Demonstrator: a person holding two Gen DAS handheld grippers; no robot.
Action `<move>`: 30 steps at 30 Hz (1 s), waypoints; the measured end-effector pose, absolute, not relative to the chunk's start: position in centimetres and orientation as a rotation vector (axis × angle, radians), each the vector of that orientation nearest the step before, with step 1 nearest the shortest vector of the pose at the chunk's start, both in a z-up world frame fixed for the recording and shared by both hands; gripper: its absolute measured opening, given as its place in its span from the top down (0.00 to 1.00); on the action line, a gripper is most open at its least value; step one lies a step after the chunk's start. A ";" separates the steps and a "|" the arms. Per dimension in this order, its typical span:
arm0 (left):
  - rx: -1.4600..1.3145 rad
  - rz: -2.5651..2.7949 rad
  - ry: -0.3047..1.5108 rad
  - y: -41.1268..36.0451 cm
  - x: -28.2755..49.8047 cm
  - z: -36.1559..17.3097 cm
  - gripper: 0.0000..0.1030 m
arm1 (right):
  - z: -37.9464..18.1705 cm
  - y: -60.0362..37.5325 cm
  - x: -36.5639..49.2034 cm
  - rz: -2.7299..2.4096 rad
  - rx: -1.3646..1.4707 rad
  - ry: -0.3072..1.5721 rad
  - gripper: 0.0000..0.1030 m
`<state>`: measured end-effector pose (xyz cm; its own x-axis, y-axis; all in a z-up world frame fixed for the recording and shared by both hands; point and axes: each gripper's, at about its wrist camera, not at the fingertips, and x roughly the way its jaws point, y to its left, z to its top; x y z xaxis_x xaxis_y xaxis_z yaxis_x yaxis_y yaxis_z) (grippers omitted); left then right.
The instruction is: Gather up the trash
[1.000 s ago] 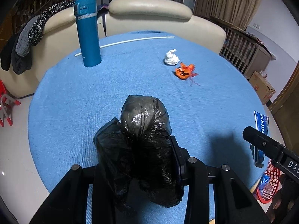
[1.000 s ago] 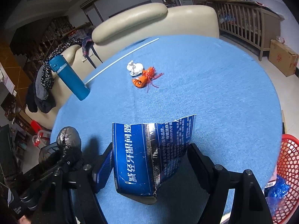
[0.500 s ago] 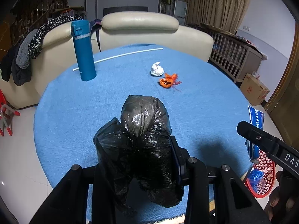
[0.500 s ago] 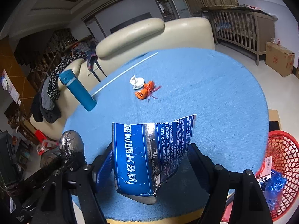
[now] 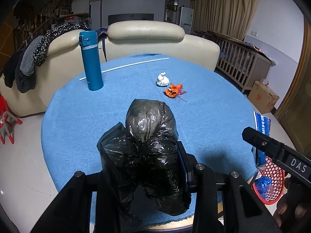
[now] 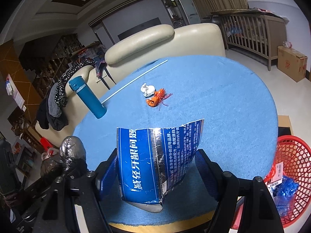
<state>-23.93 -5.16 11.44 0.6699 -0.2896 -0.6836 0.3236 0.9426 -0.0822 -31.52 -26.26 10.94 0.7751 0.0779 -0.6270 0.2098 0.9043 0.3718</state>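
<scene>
My left gripper point(image 5: 143, 167) is clamped on a crumpled black plastic bag point(image 5: 147, 145), bunched tight so nothing hangs loose; I hold it above the near edge of the round table point(image 5: 77, 120). My right gripper point(image 6: 157, 167) pinches a flattened blue carton point(image 6: 155, 155) across its width, upright, so it clears the cloth. I judge both are carried toward the red basket point(image 6: 291, 174) on the floor off the table's right edge, where other scraps lie. A white paper wad point(image 5: 162, 79) and an orange wrapper point(image 5: 173, 91) wait mid-table, just beside each other.
</scene>
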 end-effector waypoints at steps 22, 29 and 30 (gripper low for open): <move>0.078 -0.378 0.721 -6.2 -25.2 12.1 0.61 | 11.0 -27.4 -32.3 -0.084 0.477 0.657 0.24; 0.068 -0.374 0.722 -5.8 -25.0 11.9 0.61 | 10.9 -26.6 -32.2 -0.081 0.459 0.667 0.24; 0.063 -0.373 0.722 -5.7 -25.0 11.9 0.61 | 10.9 -26.6 -32.2 -0.081 0.457 0.669 0.24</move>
<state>-24.95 -5.74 11.93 0.6880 -0.3115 -0.6555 0.3544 0.9324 -0.0710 -32.15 -26.60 10.87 0.7854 0.0719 -0.6148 0.2170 0.8982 0.3823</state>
